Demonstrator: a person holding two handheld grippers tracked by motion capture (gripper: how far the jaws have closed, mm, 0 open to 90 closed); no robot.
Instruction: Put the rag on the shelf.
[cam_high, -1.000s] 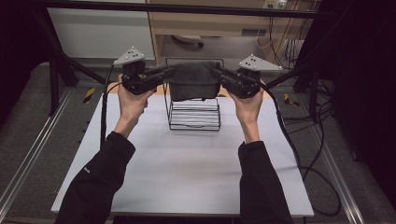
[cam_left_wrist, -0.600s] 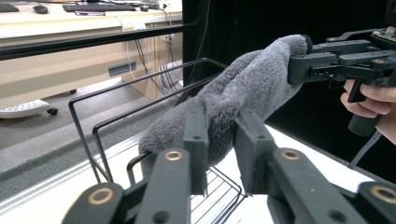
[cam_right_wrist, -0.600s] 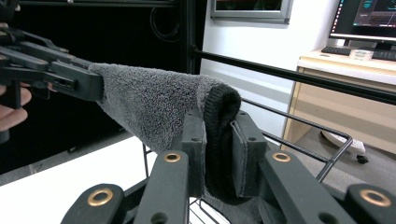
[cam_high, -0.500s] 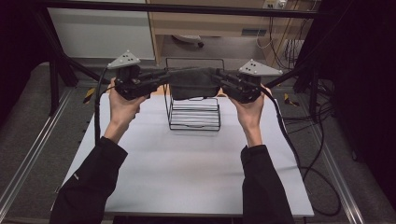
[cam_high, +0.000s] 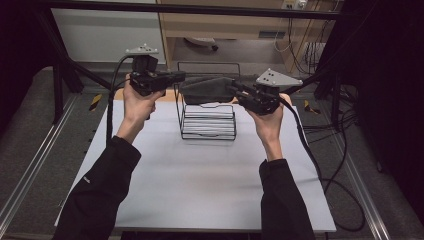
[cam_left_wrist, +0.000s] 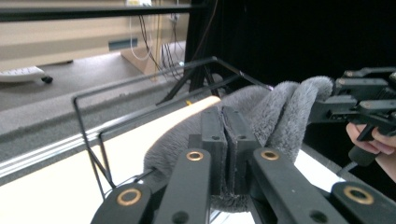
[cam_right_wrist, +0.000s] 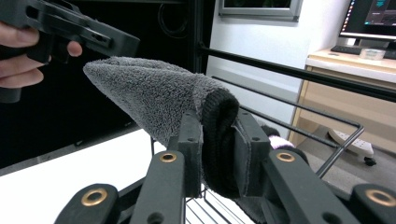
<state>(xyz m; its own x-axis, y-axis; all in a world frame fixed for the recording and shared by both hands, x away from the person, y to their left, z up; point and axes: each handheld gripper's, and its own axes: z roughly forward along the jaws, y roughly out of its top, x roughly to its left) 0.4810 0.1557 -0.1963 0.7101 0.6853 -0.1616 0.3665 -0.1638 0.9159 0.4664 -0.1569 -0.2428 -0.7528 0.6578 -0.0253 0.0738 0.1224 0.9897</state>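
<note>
Overhead, a grey fleecy cloth (cam_high: 210, 89) is held stretched between the two grippers above the black wire rack (cam_high: 207, 120), which stands on the white bench top (cam_high: 200, 185) near its far edge, about midway between the left and right edges. The left gripper (cam_high: 177, 76) is raised at the cloth's left end, and the right gripper (cam_high: 235, 90) is seen at its right end, slightly lower.

In the left gripper view, the left gripper (cam_left_wrist: 227, 140) is shown with its jaws nearly touching; they have just been closing, and a thin fold of the cloth (cam_left_wrist: 271, 112) is pinched between the pads. The rack's top wire (cam_left_wrist: 140, 84) is seen beyond, and the other gripper is seen at the cloth's far end.

In the right gripper view, the right gripper (cam_right_wrist: 219, 149) is shown with its jaws narrow, clamped on a thick rolled edge of the cloth (cam_right_wrist: 149, 93), which bulges out between the pads. The rack's wires (cam_right_wrist: 299, 112) are seen behind it. From the clamp, the cloth runs up towards the other gripper in the upper left corner.
</note>
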